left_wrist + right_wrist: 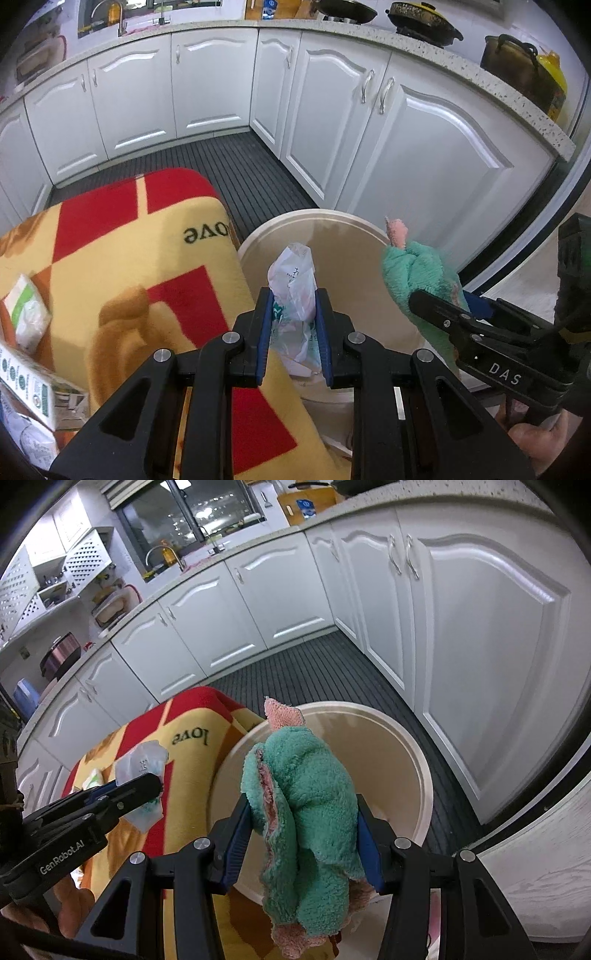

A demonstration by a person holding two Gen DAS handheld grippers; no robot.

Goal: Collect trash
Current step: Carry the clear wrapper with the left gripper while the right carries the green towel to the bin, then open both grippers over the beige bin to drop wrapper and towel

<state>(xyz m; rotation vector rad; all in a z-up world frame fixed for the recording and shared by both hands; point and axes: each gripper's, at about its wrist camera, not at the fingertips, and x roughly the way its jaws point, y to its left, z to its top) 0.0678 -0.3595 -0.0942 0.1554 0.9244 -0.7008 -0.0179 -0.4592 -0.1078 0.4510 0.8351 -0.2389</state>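
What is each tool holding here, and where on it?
Left tool pinches a crumpled plastic bag around its middle. Right tool clamps a bunched green-and-pink cloth around its middle.

A red-and-yellow blanket-covered surface [122,258] carries a tissue pack [26,314] and carton [37,387].

Left tongs [293,314] and right tongs [303,834] side by side, each clamped on something.

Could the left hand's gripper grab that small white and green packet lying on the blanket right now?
Probably not yet. The left gripper is shut on a crumpled plastic bag over the bin, so it must drop that first. Nothing covers the packet on the blanket.
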